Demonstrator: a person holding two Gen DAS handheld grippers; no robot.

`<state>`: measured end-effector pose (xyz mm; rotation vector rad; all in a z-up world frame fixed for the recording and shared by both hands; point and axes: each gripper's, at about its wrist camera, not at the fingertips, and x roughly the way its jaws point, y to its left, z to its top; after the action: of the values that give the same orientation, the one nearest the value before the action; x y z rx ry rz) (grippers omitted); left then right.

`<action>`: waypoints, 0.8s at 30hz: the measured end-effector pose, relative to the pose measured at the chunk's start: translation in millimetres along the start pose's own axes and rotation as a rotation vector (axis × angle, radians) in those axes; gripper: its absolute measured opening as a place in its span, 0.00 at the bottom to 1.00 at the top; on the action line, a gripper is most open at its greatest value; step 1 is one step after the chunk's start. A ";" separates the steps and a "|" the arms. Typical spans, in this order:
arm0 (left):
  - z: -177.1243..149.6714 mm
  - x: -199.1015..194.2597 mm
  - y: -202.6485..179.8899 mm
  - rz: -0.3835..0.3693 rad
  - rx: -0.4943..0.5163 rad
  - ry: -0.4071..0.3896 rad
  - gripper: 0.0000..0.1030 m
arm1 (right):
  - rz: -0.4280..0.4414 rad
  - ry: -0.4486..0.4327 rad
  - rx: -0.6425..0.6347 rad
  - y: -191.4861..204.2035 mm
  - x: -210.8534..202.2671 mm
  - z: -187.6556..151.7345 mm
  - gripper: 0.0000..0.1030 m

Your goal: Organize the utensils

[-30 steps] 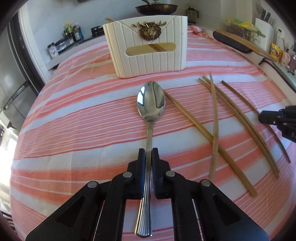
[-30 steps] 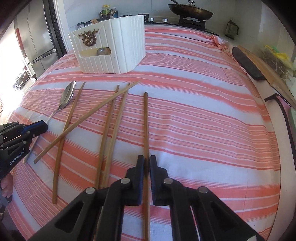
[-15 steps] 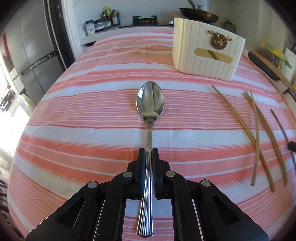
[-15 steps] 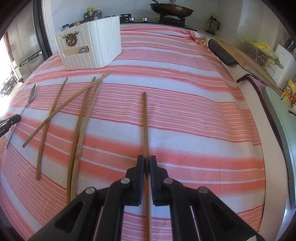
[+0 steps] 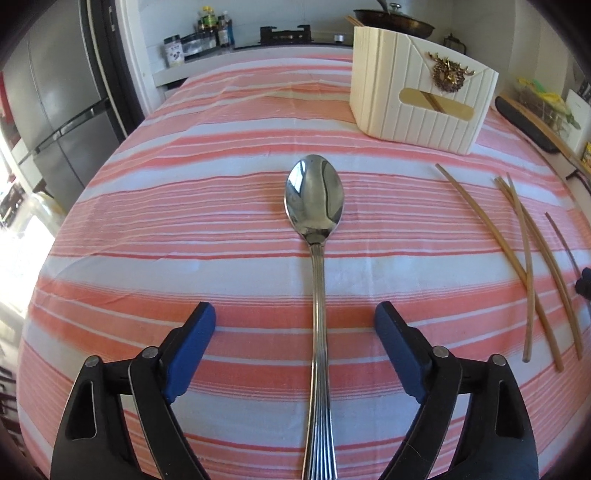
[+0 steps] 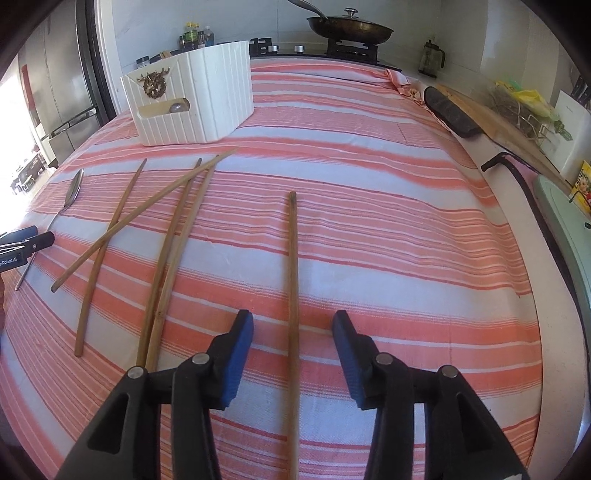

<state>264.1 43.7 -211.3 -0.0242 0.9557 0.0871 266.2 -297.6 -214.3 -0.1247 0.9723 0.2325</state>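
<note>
A steel spoon lies on the striped tablecloth, bowl pointing away. My left gripper straddles its ribbed handle; the jaws are opening wide and the pads do not touch it. A single wooden chopstick lies between the jaws of my right gripper, which are opening, pads clear of the stick. Several more chopsticks lie to its left, with the spoon beyond them. The white ribbed utensil holder with a gold emblem stands at the far side of the table and is also the holder in the right wrist view.
The striped cloth covers the whole table. A stove with a pan sits behind the table, a fridge to the left. A black handle and a wooden board lie along the right-hand counter.
Both grippers were shut, left on the spoon handle and right on the chopstick; both have opened and let go. The left view swung so the holder moved from centre to upper right.
</note>
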 end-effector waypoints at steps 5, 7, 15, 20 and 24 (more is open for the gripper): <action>-2.6 1.9 4.4 0.004 -0.018 -0.004 0.97 | 0.008 -0.058 0.000 -1.3 1.1 -5.1 0.48; -2.4 2.5 4.9 0.009 -0.022 -0.002 0.99 | 0.005 -0.067 0.000 -0.5 0.7 -6.0 0.48; -3.1 3.2 5.9 0.001 -0.027 -0.002 1.00 | 0.014 -0.068 0.009 -2.8 1.6 -4.2 0.48; -0.7 -0.5 9.7 -0.056 0.020 0.054 0.99 | 0.042 -0.029 0.010 -5.9 -0.3 -2.6 0.48; 7.9 -5.7 20.2 -0.121 0.023 0.076 0.99 | 0.104 0.077 -0.005 -14.4 -3.7 2.9 0.48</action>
<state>265.5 64.0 -201.7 -0.0644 1.0291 -0.0365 270.1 -311.4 -209.6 -0.0885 1.0560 0.3274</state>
